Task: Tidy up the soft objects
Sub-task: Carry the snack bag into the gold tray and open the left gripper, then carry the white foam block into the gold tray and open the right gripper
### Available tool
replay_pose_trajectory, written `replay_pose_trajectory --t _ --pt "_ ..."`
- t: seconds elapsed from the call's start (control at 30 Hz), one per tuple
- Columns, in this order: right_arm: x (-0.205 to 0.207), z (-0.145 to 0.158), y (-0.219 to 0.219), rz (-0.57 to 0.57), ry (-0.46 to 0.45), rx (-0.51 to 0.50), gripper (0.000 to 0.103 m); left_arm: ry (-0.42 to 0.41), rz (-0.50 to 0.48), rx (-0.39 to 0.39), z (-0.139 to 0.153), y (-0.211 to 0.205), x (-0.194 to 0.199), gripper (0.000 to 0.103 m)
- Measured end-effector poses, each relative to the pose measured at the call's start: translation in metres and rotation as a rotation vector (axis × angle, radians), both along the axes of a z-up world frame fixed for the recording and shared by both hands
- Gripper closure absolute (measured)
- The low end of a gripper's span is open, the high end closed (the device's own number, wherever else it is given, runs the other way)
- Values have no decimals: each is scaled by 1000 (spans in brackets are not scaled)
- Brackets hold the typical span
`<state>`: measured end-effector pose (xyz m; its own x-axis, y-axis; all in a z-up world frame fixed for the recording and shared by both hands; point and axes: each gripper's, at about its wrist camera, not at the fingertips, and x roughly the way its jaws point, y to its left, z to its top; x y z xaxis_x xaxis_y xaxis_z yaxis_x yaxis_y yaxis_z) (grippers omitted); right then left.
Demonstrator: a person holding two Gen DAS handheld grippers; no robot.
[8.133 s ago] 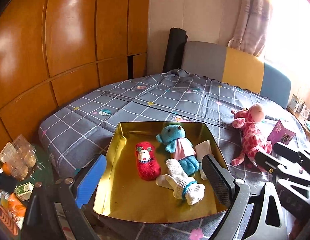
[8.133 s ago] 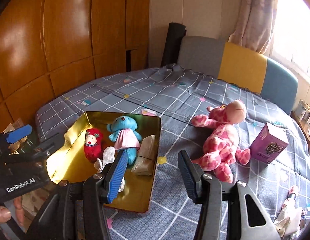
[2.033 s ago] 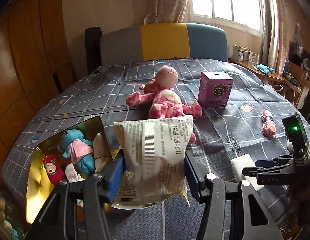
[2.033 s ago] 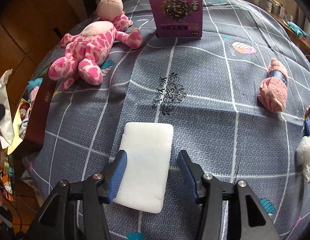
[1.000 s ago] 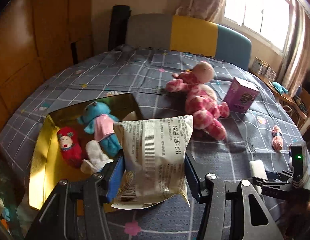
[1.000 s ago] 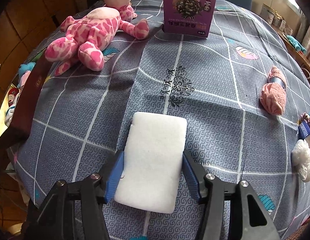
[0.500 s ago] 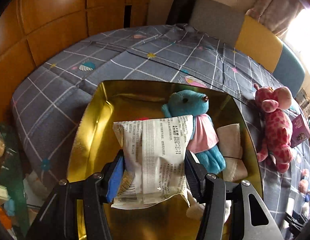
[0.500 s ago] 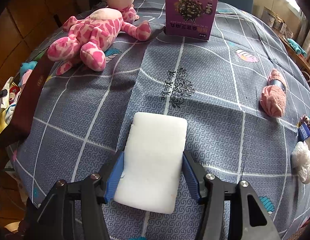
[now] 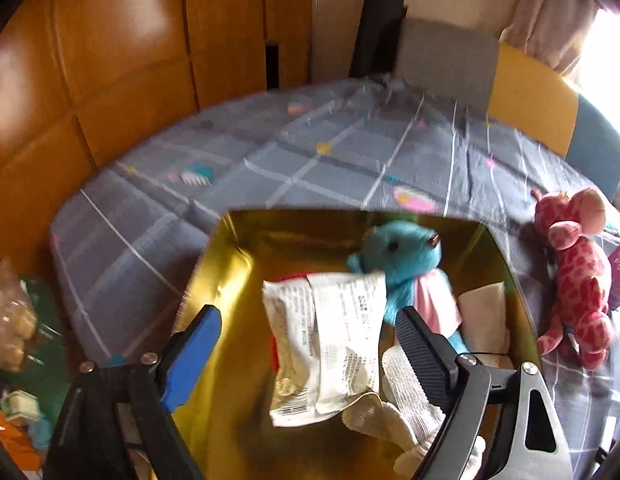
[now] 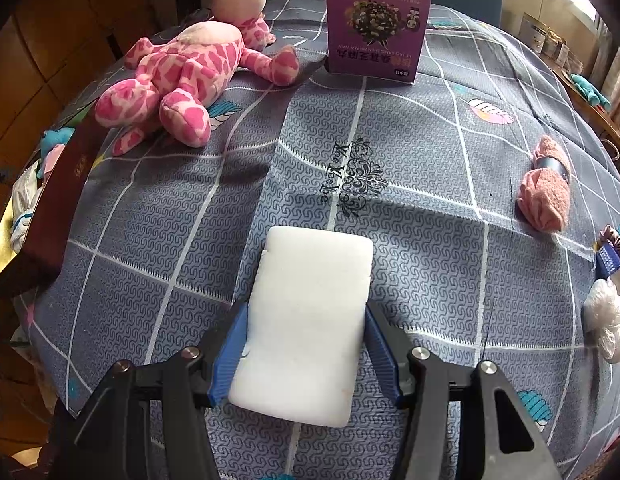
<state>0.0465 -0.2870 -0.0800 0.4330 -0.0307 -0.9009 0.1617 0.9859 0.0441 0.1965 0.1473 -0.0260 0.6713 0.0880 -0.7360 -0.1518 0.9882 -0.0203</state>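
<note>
In the left wrist view my left gripper (image 9: 306, 332) is open above the gold tin tray (image 9: 214, 280). A white snack packet (image 9: 329, 340) lies free between its fingers, resting on the toys in the tray. The tray also holds a blue teddy (image 9: 405, 256), a red toy mostly hidden under the packet, white socks (image 9: 405, 412) and a cream roll (image 9: 485, 316). In the right wrist view my right gripper (image 10: 306, 348) is shut on a white sponge block (image 10: 310, 320) just above the bedspread. A pink giraffe plush (image 10: 182, 68) lies at the far left.
A purple box (image 10: 375, 32) stands at the back of the bed. A pink rolled sock (image 10: 545, 188) and a clear plastic wad (image 10: 605, 324) lie at the right. The tray's dark side (image 10: 54, 200) shows at the left edge. Clutter (image 9: 14, 320) sits beside the bed.
My left gripper has opened and let go of the snack packet, which now lies in the tray. The right gripper still holds the sponge, barely moved.
</note>
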Motion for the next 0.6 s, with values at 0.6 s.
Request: replay_pose_trajectory --t 0.6 --pt "-13 17 2 -23 -102 33 47 -167 -60 34 54 -40 -85 0"
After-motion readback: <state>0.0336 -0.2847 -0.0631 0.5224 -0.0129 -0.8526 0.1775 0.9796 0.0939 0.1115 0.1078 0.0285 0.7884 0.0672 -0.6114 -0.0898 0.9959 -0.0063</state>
